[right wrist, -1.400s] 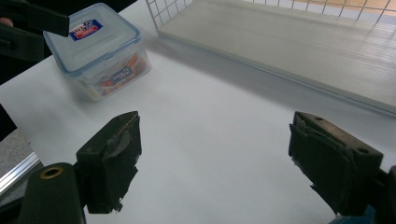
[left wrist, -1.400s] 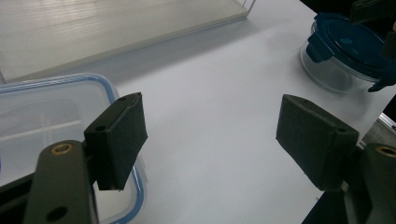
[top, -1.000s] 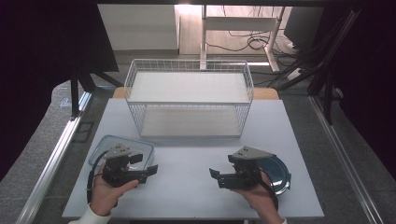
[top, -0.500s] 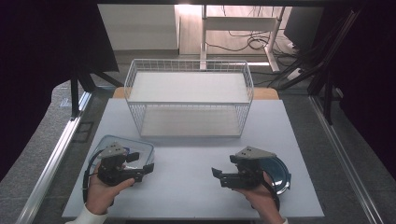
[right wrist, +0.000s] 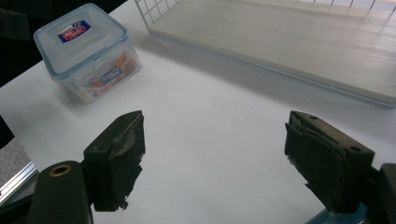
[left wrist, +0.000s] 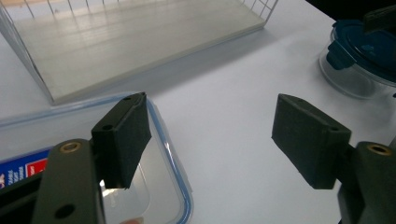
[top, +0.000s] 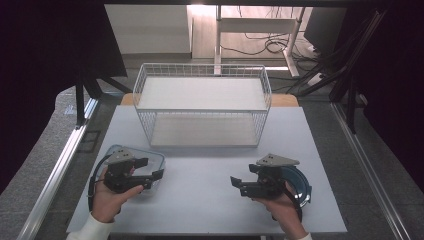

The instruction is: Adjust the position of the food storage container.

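Observation:
My left gripper point(top: 150, 168) is held low over the table's front left, open, with nothing between its pads point(left wrist: 122, 138). It hovers over the right edge of a clear square container point(top: 158, 158) with a blue-rimmed lid point(left wrist: 32, 135). Near the front right, my right gripper point(top: 242, 175) points left across the table, open and empty, its fingers point(right wrist: 116, 154) wide apart. Just behind that hand sits a round glass container with a blue lid point(top: 301, 186), also seen in the left gripper view point(left wrist: 369, 51). The square container point(right wrist: 81, 46) holds orange contents.
A white wire basket point(top: 202, 110) with a pale board on its floor point(left wrist: 140, 37) stands at the back middle of the white table point(top: 200, 205). A metal rail point(top: 55, 170) runs along the left side. Dark stands and cables lie behind.

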The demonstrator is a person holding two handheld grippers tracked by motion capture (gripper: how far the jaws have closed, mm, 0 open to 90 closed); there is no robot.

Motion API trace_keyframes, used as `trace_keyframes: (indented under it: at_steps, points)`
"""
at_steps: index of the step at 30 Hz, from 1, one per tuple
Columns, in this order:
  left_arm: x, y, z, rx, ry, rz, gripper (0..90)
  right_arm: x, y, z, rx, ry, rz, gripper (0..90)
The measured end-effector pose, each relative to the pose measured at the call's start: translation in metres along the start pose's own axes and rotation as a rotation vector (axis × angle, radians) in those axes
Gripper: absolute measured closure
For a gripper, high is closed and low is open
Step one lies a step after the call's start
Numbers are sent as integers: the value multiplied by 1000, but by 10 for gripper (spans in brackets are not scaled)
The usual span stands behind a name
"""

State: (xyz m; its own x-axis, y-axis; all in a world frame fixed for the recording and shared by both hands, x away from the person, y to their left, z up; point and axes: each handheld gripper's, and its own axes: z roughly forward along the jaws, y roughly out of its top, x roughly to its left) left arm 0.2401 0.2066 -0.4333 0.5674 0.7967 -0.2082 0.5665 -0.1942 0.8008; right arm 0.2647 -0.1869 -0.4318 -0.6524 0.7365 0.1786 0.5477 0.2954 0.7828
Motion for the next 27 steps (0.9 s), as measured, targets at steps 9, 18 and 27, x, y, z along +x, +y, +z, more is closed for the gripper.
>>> trace_keyframes:
  at_steps: [9, 18, 27]
  points:
    - [22, 4, -20, -26, 81, -28, 267, 2, -2, -7, 5, -5, 9, 203]
    - [69, 4, -33, 1, 221, -80, 271, 1, 3, -8, -5, -10, 6, 211]
    - [104, -5, -41, 14, 280, -148, 306, 3, 2, -5, 9, -21, -5, 218]
